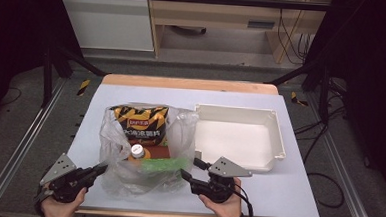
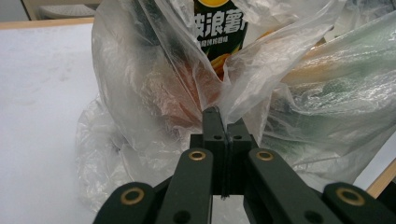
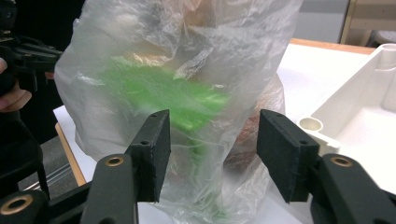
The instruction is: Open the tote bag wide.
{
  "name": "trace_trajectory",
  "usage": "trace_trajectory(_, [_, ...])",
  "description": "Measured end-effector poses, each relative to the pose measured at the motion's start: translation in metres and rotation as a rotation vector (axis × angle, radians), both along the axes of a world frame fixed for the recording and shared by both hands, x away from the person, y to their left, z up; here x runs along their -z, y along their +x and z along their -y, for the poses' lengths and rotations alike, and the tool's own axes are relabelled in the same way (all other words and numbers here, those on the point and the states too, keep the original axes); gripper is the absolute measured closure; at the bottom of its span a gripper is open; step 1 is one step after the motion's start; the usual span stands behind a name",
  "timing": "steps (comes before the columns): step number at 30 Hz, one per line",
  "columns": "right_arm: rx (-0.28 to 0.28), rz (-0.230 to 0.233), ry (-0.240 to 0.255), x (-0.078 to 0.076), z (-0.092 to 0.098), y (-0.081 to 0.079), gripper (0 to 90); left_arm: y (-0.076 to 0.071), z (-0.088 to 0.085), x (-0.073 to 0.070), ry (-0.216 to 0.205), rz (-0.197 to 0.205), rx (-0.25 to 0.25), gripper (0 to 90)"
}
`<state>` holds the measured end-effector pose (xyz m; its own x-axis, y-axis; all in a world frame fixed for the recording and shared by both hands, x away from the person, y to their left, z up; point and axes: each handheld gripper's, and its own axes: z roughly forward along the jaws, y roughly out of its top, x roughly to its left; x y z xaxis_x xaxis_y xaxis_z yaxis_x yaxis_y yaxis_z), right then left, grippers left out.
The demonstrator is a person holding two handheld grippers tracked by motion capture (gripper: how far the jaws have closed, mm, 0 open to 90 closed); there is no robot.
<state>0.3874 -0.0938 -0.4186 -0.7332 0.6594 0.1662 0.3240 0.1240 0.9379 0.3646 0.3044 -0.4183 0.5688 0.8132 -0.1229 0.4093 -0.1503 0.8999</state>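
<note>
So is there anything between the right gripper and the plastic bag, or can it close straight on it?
Nothing visible stands in the way. The right gripper has its jaws open with the clear plastic bag right in front of them, its film hanging in the gap. The left gripper is shut on the bag's other side.

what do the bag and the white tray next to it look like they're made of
Bag: thin clear plastic film, glossy and crinkled; the chip packet and a green item show through it. Tray: probably rigid moulded plastic, off-white and matte, with smooth walls and rounded corners.
</note>
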Motion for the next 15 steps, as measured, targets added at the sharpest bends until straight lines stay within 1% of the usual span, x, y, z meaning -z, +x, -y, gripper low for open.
trace_trajectory(1, [0.000, 0.001, -0.003, 0.000, -0.001, 0.001, 48.9, 0.000, 0.000, 0.000, 0.000, 0.000, 0.000, 89.7])
trace_trajectory(2, [-0.002, 0.000, -0.008, 0.000, -0.003, 0.002, 53.5, 0.000, -0.001, 0.001, 0.000, -0.001, 0.001, 89.7])
trace_trajectory(4, [0.000, -0.007, -0.023, 0.001, -0.003, 0.003, 64.9, -0.001, -0.002, 0.002, -0.002, -0.001, -0.001, 89.7])
trace_trajectory(6, [-0.017, -0.035, -0.025, 0.002, -0.001, 0.004, 75.9, -0.002, -0.002, 0.003, -0.005, -0.008, 0.002, 89.7])
trace_trajectory(8, [-0.033, -0.061, -0.023, 0.004, 0.001, 0.005, 86.8, -0.002, -0.002, 0.005, 0.003, -0.012, 0.003, 89.7])
trace_trajectory(9, [-0.033, -0.061, -0.023, 0.004, 0.001, 0.005, 86.8, -0.002, -0.002, 0.005, 0.003, -0.012, 0.003, 89.7])
trace_trajectory(10, [-0.038, -0.068, -0.017, 0.006, 0.002, 0.005, 90.0, -0.003, -0.001, 0.006, 0.005, -0.013, 0.002, 89.7])
trace_trajectory(11, [-0.043, -0.092, -0.031, 0.010, 0.004, 0.006, 90.0, -0.003, -0.002, 0.007, 0.010, -0.017, 0.003, 89.7])
trace_trajectory(15, [-0.042, -0.119, -0.067, 0.020, 0.005, 0.006, 90.0, -0.004, -0.004, 0.012, 0.008, -0.033, -0.004, 89.7])
